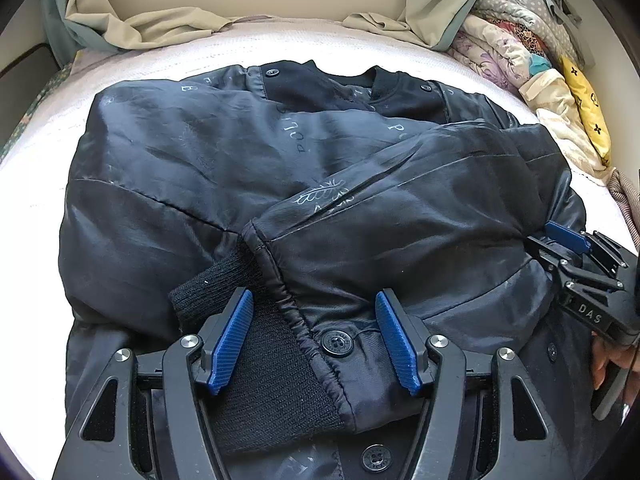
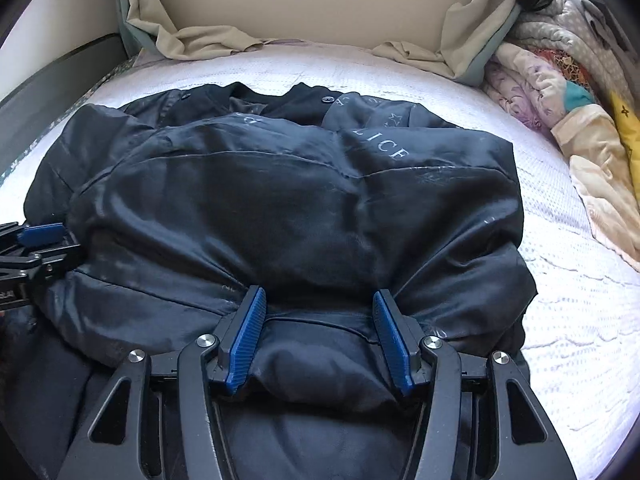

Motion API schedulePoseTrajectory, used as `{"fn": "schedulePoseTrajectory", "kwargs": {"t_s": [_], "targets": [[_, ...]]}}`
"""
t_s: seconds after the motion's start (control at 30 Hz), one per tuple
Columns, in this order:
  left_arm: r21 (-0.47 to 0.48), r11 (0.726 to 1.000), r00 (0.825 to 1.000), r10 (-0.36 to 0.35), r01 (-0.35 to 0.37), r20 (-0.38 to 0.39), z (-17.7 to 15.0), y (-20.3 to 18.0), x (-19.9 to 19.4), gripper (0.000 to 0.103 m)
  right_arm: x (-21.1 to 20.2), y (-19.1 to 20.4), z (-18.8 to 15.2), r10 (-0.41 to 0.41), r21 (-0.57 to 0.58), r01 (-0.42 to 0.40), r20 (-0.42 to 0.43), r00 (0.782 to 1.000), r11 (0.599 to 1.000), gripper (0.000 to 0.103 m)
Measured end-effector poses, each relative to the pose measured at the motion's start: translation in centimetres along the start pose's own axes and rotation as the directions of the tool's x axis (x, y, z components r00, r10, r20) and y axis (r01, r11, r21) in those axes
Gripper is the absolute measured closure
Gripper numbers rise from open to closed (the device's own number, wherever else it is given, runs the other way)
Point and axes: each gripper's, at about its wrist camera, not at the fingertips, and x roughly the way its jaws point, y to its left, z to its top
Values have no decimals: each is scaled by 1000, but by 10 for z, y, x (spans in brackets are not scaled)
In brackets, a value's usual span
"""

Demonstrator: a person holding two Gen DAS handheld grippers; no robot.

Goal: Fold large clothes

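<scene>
A black padded jacket (image 1: 240, 168) lies spread on the white bed cover (image 1: 48, 184), collar at the far side, sleeves folded across its front. My left gripper (image 1: 313, 294) is open over the near hem, with a knit cuff (image 1: 248, 320) and a black button (image 1: 338, 343) between its blue pads (image 1: 230, 340). In the right wrist view my right gripper (image 2: 319, 292) stands open low on the jacket (image 2: 280, 200), and fabric bulges up between its pads (image 2: 394, 340). Each gripper shows in the other's view: the right gripper (image 1: 576, 248) at the jacket's right edge, the left gripper (image 2: 36, 240) at its left.
A pile of folded patterned bedding (image 1: 520, 52) and a yellow cushion (image 1: 588, 108) line the bed's right side. A beige sheet (image 1: 152, 28) is crumpled against the headboard. A person's hand (image 1: 612, 360) holds the right gripper. Bare bed cover (image 2: 580, 280) lies right of the jacket.
</scene>
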Motion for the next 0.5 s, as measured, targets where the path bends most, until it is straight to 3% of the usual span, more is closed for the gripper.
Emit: {"fn": "schedulePoseTrajectory", "kwargs": {"t_s": [0.3, 0.5], "targets": [[-22, 1000, 1000, 11, -11, 5, 0, -2, -4, 33, 7, 7, -4, -49, -35, 51, 34, 998, 998, 50], [-48, 998, 999, -38, 39, 14, 7, 4, -30, 28, 6, 10, -4, -71, -46, 74, 57, 996, 996, 50]]}}
